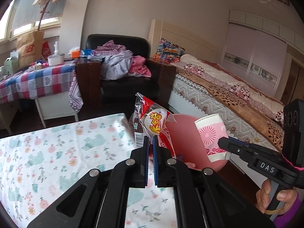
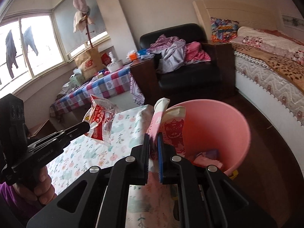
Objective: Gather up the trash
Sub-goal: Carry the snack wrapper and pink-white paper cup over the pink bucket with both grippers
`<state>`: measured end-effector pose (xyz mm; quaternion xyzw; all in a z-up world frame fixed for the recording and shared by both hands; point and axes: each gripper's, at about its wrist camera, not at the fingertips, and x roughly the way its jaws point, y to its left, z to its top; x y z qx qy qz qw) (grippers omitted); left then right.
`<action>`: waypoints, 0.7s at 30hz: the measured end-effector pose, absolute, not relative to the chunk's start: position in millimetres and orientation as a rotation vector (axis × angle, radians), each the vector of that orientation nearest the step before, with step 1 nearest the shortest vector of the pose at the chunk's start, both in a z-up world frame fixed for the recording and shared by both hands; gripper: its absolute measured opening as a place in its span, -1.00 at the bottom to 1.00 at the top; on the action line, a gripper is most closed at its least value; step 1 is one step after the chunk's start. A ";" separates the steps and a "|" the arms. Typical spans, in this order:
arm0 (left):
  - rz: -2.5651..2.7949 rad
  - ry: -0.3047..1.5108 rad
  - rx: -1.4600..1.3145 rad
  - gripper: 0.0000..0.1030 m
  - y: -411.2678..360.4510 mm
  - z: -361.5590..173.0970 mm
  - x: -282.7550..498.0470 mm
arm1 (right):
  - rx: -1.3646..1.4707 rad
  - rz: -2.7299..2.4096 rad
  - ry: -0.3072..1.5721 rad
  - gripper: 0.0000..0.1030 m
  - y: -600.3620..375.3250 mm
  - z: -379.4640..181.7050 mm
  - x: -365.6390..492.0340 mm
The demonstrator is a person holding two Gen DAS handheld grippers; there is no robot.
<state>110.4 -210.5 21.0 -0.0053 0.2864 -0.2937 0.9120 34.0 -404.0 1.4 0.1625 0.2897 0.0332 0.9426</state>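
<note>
- Fingers (image 1: 156,146) of the left gripper (image 1: 150,142) are seen clamped on the lower edge of a snack wrapper (image 1: 152,121), which is held upright in the air just beside the rim of the pink waste bin (image 1: 182,133)
- Fingers (image 2: 160,152) of the right gripper (image 2: 153,142) are seen pressed together on the wall of a pink paper cup (image 2: 161,114), which is held at the near rim of the bin and already looks squashed flat
- The wrapper is judged to be very light, thin and crinkly, with a slippery film surface; a pinch on a doubled or sealed edge is thought safer than one on the loose clear film
- The cup is judged light and easily crushed; no harm is done by crushing it, so a firm grip on the rim or side wall is suitable
- Some rubbish can be made out at the bottom of the bin in the right wrist view
- A bench (image 1: 47,152) covered with a floral cloth is seen beneath and to the left of both grippers
</note>
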 end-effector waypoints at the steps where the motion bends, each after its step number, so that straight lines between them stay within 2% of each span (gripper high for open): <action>1: -0.613 0.590 -0.010 -0.94 -217.1 21.0 111.7 | 0.334 0.062 0.590 -0.84 -405.9 0.7 34.5; 21: -0.656 0.656 -0.007 -0.94 -290.9 -3.0 126.2 | 0.354 -0.074 0.577 -0.84 -435.8 -16.5 37.6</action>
